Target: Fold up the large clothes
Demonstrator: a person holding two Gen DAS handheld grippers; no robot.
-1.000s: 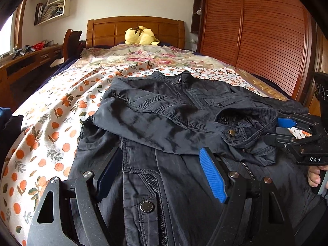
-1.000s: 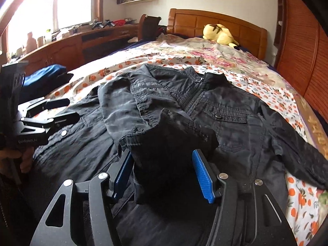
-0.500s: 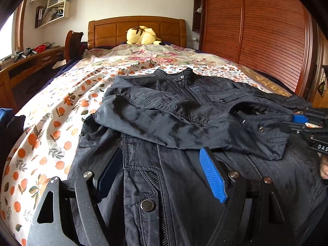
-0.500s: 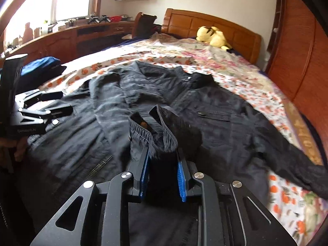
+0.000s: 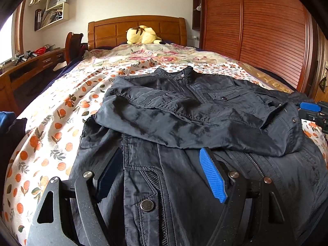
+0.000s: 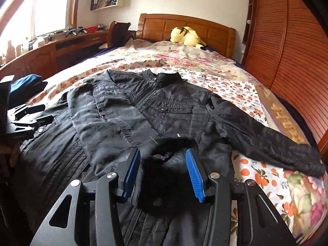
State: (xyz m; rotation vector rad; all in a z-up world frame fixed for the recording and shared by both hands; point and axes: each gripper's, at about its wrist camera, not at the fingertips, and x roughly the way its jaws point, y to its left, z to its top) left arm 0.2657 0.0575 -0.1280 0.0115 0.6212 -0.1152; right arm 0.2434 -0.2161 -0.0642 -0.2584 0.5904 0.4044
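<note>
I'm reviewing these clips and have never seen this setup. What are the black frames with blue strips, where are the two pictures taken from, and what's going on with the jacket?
No robot here: a person holds a two-finger tool in each hand, with a camera looking along its fingers. One picture comes from the left gripper, the other from the right gripper. The blue strips are grip pads. A dark jacket lies on a bed with a patterned sheet; one sleeve is folded across the chest, the other sleeve lies stretched out. Both grippers are open, holding nothing.

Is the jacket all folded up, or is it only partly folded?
Only partly. One sleeve lies folded across the jacket front, but the other sleeve sticks out over the bedsheet.
</note>
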